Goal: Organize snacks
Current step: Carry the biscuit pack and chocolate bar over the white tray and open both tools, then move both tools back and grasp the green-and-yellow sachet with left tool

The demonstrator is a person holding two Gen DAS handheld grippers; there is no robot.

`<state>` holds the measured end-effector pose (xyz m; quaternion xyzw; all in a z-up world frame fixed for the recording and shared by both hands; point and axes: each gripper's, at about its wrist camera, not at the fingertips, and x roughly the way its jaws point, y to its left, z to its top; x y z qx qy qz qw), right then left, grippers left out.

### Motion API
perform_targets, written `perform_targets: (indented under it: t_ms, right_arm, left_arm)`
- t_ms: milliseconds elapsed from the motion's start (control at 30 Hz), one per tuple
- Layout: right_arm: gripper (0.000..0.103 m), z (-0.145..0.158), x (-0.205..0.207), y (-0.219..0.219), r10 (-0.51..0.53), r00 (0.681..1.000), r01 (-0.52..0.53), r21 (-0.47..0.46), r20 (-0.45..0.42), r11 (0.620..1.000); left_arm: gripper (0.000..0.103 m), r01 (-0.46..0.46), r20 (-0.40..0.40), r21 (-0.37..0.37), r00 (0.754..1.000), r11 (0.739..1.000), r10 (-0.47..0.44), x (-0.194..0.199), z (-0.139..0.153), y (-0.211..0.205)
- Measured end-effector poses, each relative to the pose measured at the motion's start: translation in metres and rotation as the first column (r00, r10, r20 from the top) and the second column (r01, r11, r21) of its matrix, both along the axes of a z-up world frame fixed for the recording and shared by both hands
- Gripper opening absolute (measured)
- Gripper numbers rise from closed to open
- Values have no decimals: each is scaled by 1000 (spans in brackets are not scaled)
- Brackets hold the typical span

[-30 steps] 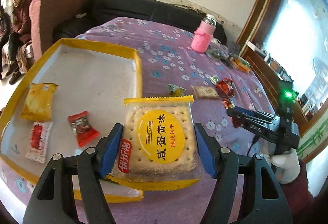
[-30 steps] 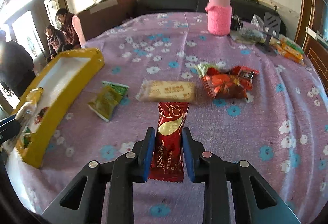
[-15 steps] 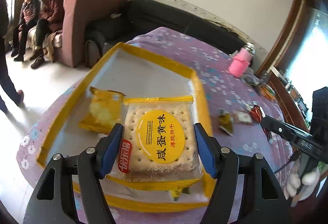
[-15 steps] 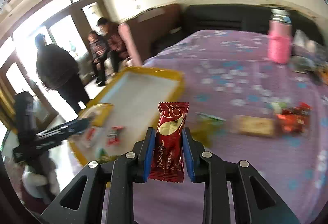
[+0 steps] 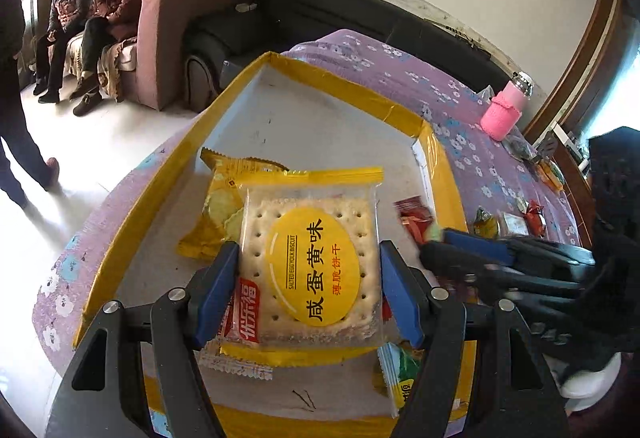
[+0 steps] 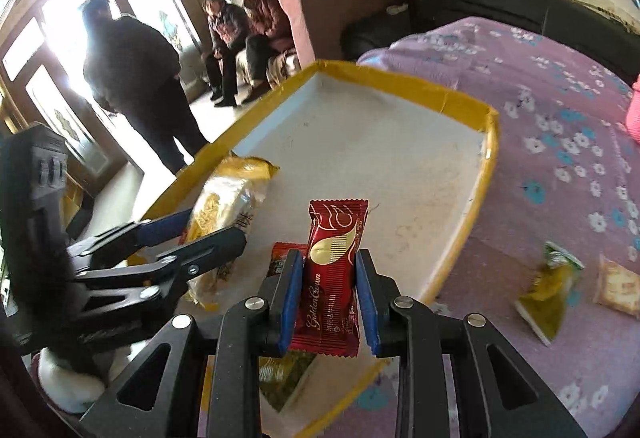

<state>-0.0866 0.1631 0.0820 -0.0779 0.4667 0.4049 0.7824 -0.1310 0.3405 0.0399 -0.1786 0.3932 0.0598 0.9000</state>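
Yellow-rimmed, the shallow cardboard tray (image 5: 434,173) with a pale floor sits on a purple floral tablecloth (image 5: 404,77), directly beneath and ahead of both hand-held grippers. Left gripper (image 5: 310,292): blue pads clamped on the two side edges of a square clear-and-yellow packet of salted-egg crackers (image 5: 310,258), held over the near part of the tray. Just beyond its left finger, a crumpled yellow snack bag (image 5: 218,209) lies on the tray floor; beyond its right finger, a small red sachet (image 5: 414,217) lies near the tray's right wall. A green-and-white packet (image 5: 400,370) shows under the right finger, blurred.

Right gripper (image 6: 328,298): jaws closed narrowly on a dark red foil wafer bar (image 6: 332,278), which stands upright between the pads above the tray's near corner. In the right wrist view the left gripper (image 6: 200,234) appears to the left of the bar with the cracker packet (image 6: 224,213) in its grip; in the left wrist view the right gripper (image 5: 452,242) enters from the right.

Outside the tray, to the right of the right gripper, a green-yellow sachet (image 6: 552,286) and a tan cracker packet (image 6: 618,286) lie on the cloth. Farther off stands a pink-sleeved bottle (image 5: 506,113). Two seated people (image 6: 244,33) and one standing person (image 6: 136,77) occupy the background.
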Motion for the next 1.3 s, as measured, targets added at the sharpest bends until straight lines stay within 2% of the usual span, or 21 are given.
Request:
perform_targets:
  t_ms: [133,300,433,567,700,900,1300]
  right_arm:
    - [27,-16,4,11,-4,1000,3,-31,-21,1000]
    - [30,-21,8,8,-14,999,14,-18,-43,1000]
    - [31,-14,5,-1,-24,999,25,11,-36,1000]
    - [36,-4,5,-14,-39,999,40,50,-27,998]
    - [37,6,5,-33,-64,998,65,90,-16,994]
    - [42,9,7,-68,-124,992,127,130,-30,983]
    - [44,1,31,-155,-265,961,276,183,-80,944]
  left_arm:
    - [69,-7,3,-11,1000,1000,7,-2,1,3]
    - [69,-26,7,-40,1000,999,27,-6,5,10]
    - [69,-58,8,-79,998,995,59,-10,7,14]
    - [69,-91,49,-105,994,990,97,-19,17,15]
    - [74,-115,76,-123,989,986,124,-26,26,10]
    - [74,-76,76,-186,993,980,91,-25,26,-4]
    - [74,-3,57,-124,998,992,10,-13,35,-56]
